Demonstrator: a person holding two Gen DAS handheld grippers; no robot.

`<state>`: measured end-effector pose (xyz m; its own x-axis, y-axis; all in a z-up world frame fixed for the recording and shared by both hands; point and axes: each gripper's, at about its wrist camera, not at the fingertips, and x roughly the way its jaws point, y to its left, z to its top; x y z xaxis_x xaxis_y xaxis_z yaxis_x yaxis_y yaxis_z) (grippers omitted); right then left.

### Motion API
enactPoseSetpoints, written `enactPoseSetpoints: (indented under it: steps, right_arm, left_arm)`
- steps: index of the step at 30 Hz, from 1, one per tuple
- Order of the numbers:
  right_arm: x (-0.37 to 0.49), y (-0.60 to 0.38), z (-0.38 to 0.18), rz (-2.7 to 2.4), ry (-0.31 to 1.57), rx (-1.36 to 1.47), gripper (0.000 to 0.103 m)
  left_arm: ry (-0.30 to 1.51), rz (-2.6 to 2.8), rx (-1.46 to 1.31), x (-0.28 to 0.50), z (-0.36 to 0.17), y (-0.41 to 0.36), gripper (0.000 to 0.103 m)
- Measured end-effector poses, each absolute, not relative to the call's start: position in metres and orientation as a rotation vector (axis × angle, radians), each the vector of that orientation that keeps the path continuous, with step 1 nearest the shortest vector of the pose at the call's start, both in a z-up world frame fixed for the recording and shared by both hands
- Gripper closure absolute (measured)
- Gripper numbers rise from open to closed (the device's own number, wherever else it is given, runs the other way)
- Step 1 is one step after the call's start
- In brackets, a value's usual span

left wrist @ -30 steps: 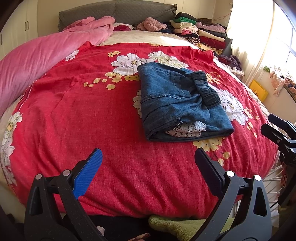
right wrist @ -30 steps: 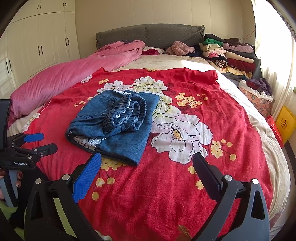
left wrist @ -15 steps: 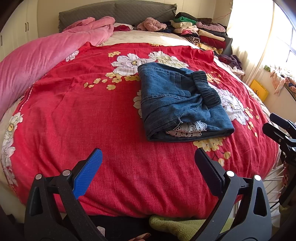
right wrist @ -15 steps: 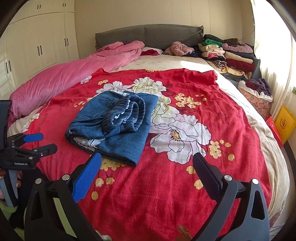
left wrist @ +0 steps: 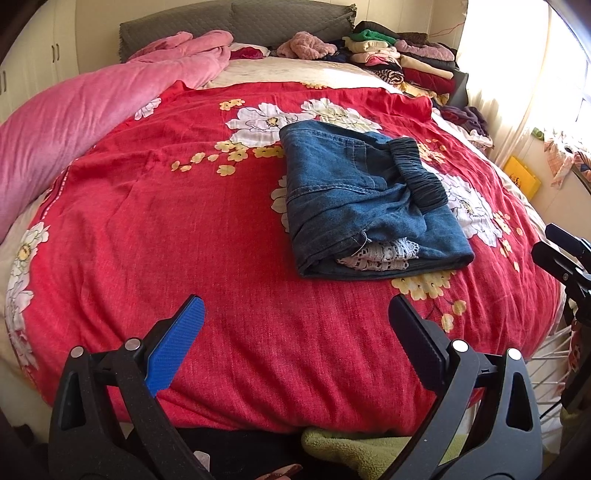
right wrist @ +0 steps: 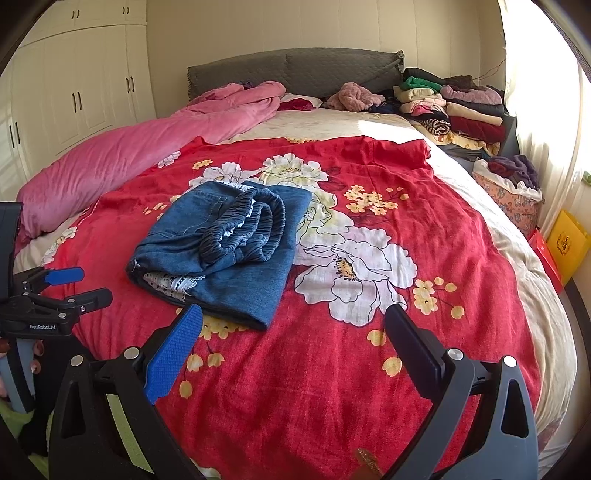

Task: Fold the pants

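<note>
Bed (right wrist: 369,369) holds folded pants (right wrist: 229,251); both tools gape empty, left tool (right wrist: 77,286) marked "GenRobot.AI".

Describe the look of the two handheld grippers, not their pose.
Both are matte black plastic frames with silver rivets. Each left gripper and right gripper has one finger with a ribbed blue pad and one black finger. White "GenRobot.AI" lettering marks the left one's side.

Both wrist cameras sit low at the foot of the bed, facing its grey padded headboard (left wrist: 236,22). The left view looks from the left, the right view from the right. Both share the red floral bedspread (right wrist: 369,369) and folded blue denim pants (left wrist: 354,199), near both.
</note>
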<state>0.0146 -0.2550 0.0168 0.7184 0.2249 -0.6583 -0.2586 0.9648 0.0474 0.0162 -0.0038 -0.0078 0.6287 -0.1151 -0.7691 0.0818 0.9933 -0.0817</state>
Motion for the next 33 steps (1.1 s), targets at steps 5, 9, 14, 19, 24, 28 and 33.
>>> enactPoseSetpoints:
  steps: [5,9,14,19,24,28,33]
  right_arm:
    - [0.014,-0.256,0.017,0.262,0.722,-0.048,0.005]
    - [0.014,-0.257,0.018,0.257,0.720,-0.048,0.005]
    - [0.015,-0.259,0.018,0.246,0.723,-0.046,0.005]
    - [0.017,-0.266,0.017,0.229,0.724,-0.043,0.005]
    - [0.024,-0.288,0.014,0.186,0.732,-0.025,0.005]
    - [0.044,-0.325,0.007,0.103,0.749,0.002,0.005]
    - [0.104,-0.403,-0.010,-0.050,0.807,0.048,0.005]
  left_arm:
    - [0.893,-0.103,-0.033,0.016,-0.009,-0.003,0.010]
    - [0.897,-0.100,-0.029,0.016,-0.009,-0.003,0.010]
    - [0.907,-0.096,-0.020,0.015,-0.010,-0.003,0.010]
    - [0.925,-0.077,-0.023,0.019,-0.010,0.000,0.010]
    - [0.945,-0.029,-0.058,0.027,-0.010,0.021,0.010]
    - [0.931,0.002,-0.097,0.039,0.002,0.058,0.010]
    - [0.969,0.148,-0.125,0.086,0.007,0.124,0.010]
